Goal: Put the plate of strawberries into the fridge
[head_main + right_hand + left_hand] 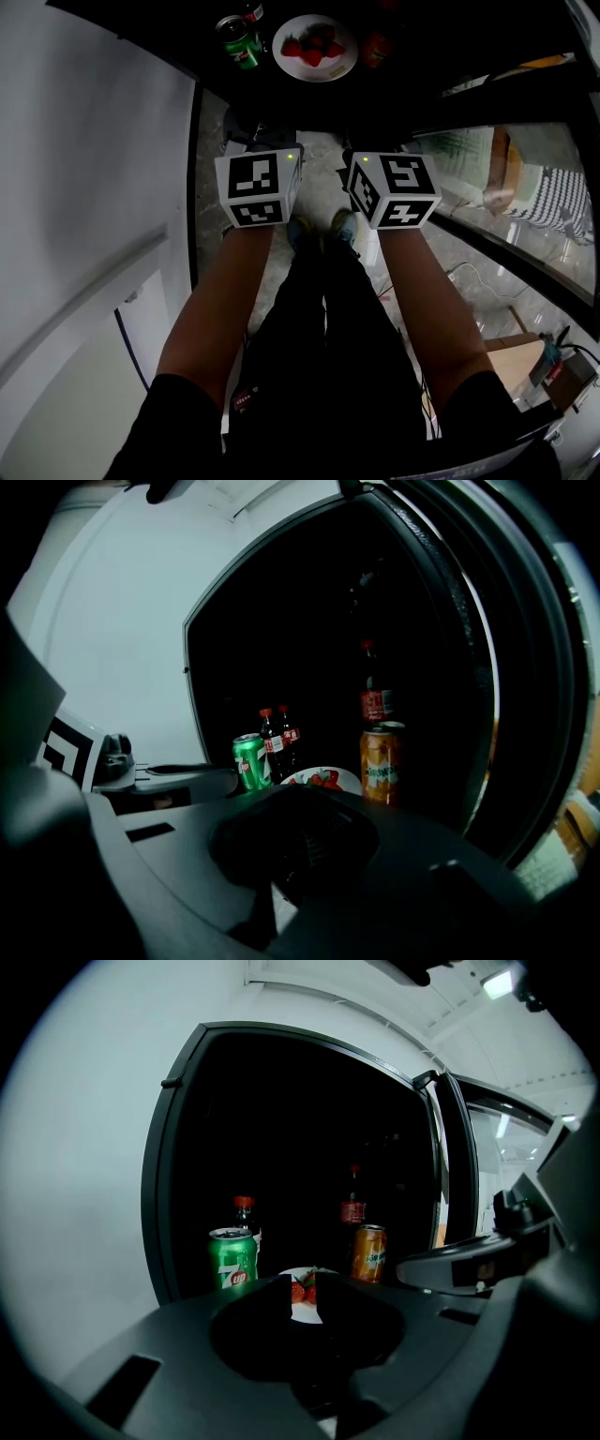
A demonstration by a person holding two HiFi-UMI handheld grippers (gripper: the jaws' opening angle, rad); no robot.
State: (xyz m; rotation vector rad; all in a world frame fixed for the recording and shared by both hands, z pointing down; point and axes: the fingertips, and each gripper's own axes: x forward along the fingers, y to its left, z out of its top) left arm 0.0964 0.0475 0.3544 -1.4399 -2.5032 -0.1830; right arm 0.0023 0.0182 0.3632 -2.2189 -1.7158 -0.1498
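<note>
A white round plate of red strawberries (315, 47) sat in the dark open fridge (309, 1119) beside a green soda can (240, 42). The left gripper (302, 1296) held its jaws narrowly apart and empty, while the right gripper (298, 808) had its jaws closed together.

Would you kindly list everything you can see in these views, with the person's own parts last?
fridge: one, dark inside, door open.
plate: one, white, on the fridge shelf.
strawberries: several, red, on the plate.
green can: one, left of the plate.
orange can: one, right of the plate.
cola bottles: three, dark, red caps, behind the cans.
forearms: two, bare, behind the claws.
left claw: dark grey, jaws slightly apart, empty.
right claw: dark grey, jaws together, empty.
</note>
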